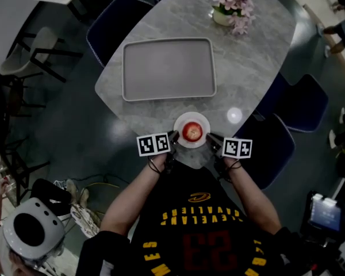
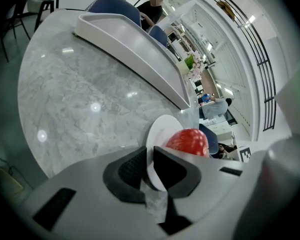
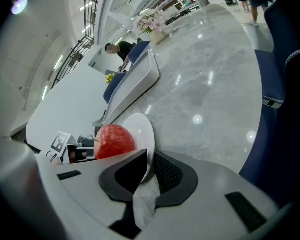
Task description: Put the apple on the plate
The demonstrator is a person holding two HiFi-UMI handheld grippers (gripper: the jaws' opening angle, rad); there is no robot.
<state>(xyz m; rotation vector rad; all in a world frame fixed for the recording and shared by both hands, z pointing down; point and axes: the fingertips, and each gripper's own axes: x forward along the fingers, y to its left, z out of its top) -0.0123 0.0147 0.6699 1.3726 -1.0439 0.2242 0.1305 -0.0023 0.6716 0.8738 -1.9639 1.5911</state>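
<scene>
The red apple (image 1: 192,131) sits centred on the white plate (image 1: 202,118), at the near edge of the marble surface (image 1: 247,56). Opposite rims are clamped by the left gripper (image 2: 149,166) and the right gripper (image 3: 149,168) (apparently to lift the plate level); placement itself appears complete

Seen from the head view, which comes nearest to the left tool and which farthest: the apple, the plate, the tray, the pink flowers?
1. plate: its near rim sits between the jaws of the left tool.
2. apple: in the plate's middle, just right of the tool.
3. tray: farther up the table, empty.
4. pink flowers: at the table's far end, to the right.
</scene>
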